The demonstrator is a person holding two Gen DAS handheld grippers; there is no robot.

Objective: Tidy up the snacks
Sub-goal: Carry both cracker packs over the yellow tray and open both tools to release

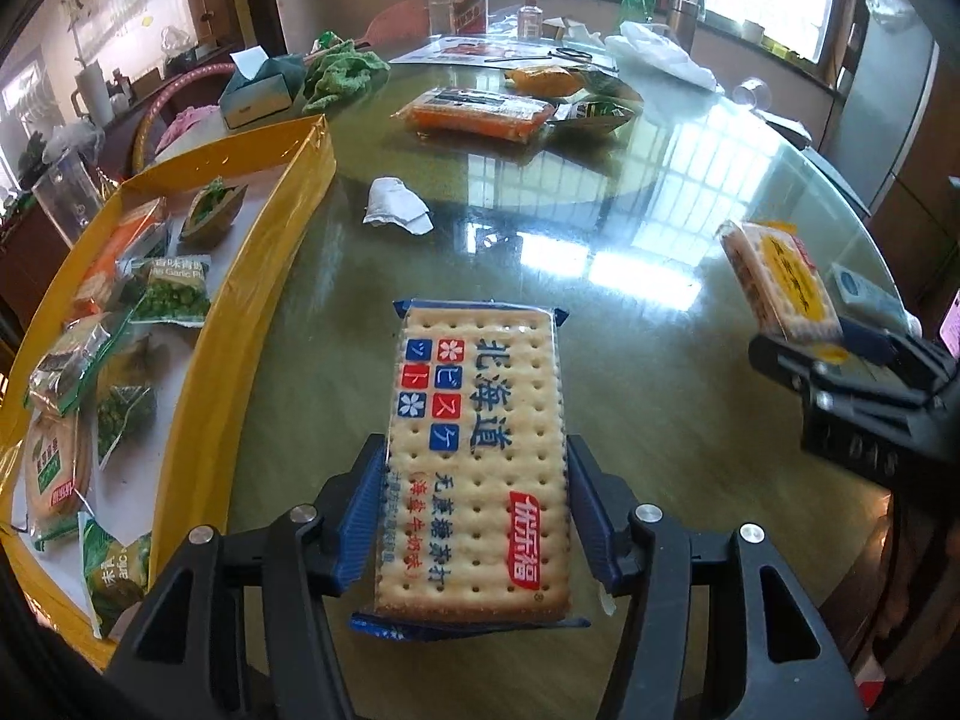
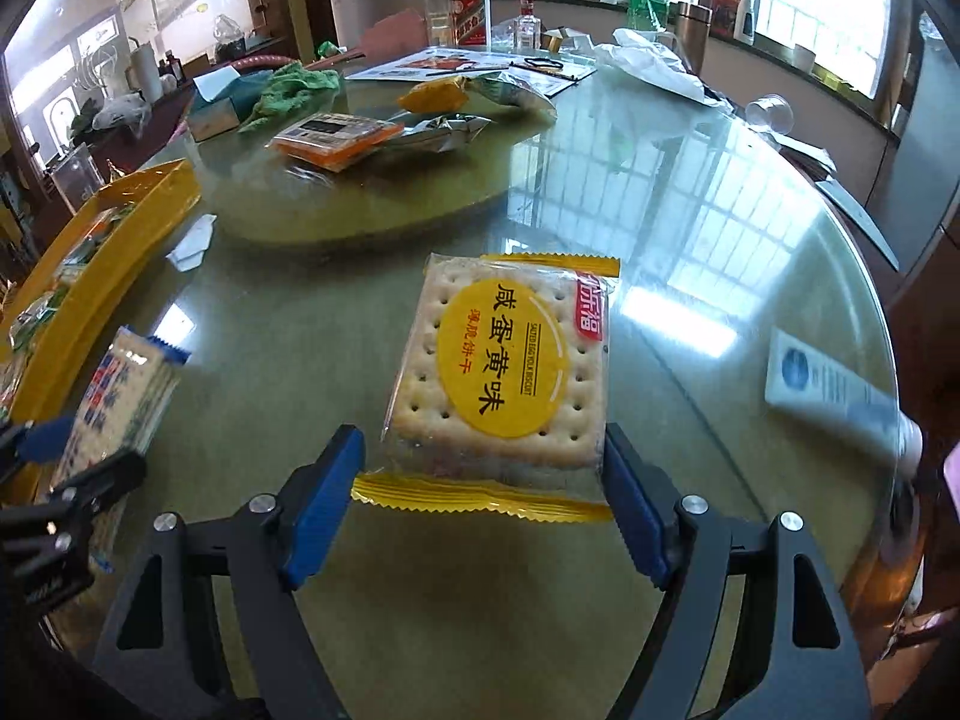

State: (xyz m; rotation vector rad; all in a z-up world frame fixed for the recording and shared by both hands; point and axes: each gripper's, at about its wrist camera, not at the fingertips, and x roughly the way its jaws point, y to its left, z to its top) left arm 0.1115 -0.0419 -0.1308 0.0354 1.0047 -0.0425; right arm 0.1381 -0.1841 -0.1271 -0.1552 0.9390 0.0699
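My left gripper [image 1: 477, 480] is shut on a blue-edged cracker pack [image 1: 474, 456] with blue Chinese lettering, held above the glass table. My right gripper [image 2: 483, 450] is shut on a yellow-labelled salted egg yolk cracker pack [image 2: 504, 366], also held above the table. Each shows in the other's view: the yellow pack [image 1: 780, 282] at the right, the blue pack [image 2: 120, 396] at the left. A yellow tray [image 1: 264, 222] at the left holds several snack packs, among them green pea bags [image 1: 174, 291]. An orange pack [image 1: 474, 111] and foil snack bags [image 2: 444, 129] lie on the turntable.
A crumpled white wrapper [image 1: 396, 207] lies on the table beside the tray. A white tube [image 2: 840, 396] lies at the right edge. A tissue box [image 1: 258, 90], green cloth [image 1: 342, 72], bottles [image 1: 468, 6], papers and a plastic bag [image 1: 660, 51] crowd the far side.
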